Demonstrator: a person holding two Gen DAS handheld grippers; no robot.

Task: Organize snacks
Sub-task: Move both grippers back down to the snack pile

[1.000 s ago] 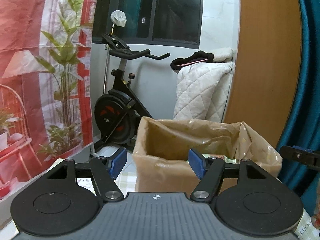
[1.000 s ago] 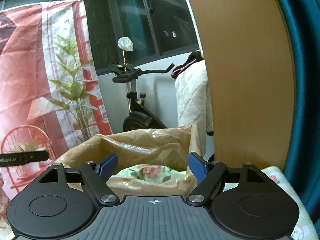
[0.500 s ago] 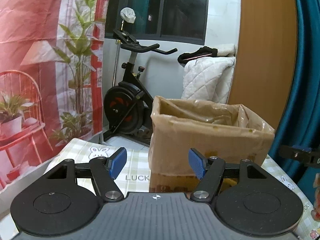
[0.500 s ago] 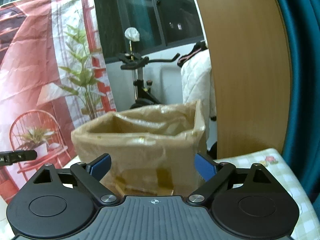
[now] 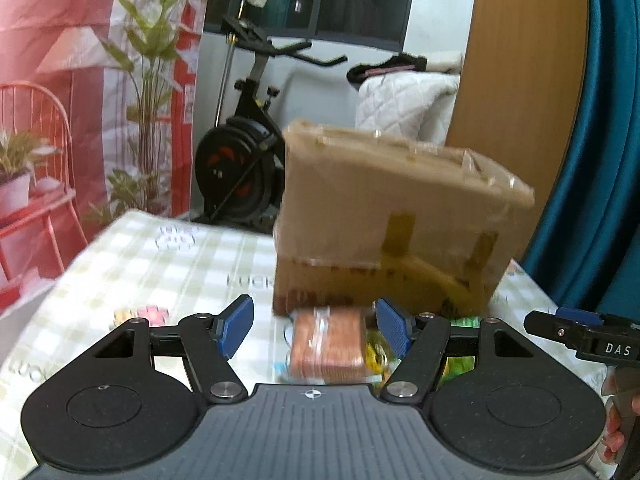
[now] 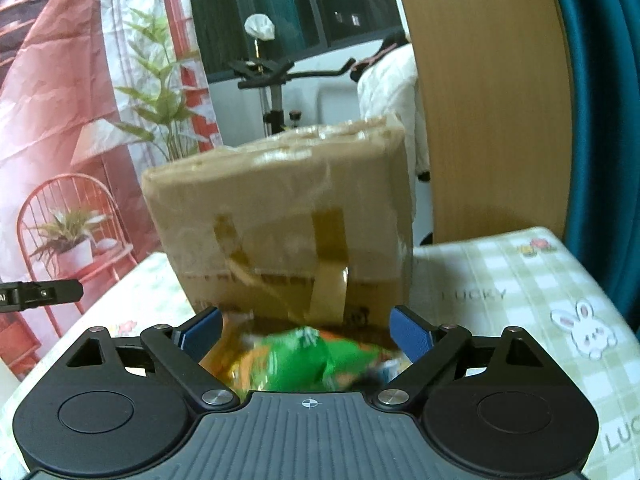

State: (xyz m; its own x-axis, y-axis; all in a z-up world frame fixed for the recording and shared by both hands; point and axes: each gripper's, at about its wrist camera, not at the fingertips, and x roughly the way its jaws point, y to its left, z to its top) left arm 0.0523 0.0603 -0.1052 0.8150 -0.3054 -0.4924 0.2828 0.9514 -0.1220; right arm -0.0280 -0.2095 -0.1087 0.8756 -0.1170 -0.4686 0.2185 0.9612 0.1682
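The left gripper (image 5: 312,330) stands partly open with nothing between its blue pads; a packet of brown biscuits (image 5: 329,344) in clear wrap lies on the table just beyond and below the fingertips, apart from both pads as far as the blurred view lets me tell. The right gripper (image 6: 307,333) is spread wider, its jaws having just been opening, and it too grips nothing: a green snack bag (image 6: 304,362) lies loose beneath the gap between the pads, with orange and yellow wrappers (image 6: 236,360) beside it on the left. In the left wrist view the tip of the right gripper shows at the right edge, near the same heap. Just beyond these snacks, at the far side of the heap, stands the cardboard box (image 5: 392,232), lined with a thin plastic bag and patched with tape, on the checked tablecloth (image 6: 520,280); from this low angle its inside is hidden, so I cannot tell what it already contains. As a judgement, the sorting is only partly done: several packets lie outside the box, none is in hand, and each gripper seems poised to pick one up. Behind the table are an exercise bike (image 5: 248,148) and a printed backdrop (image 5: 80,80).
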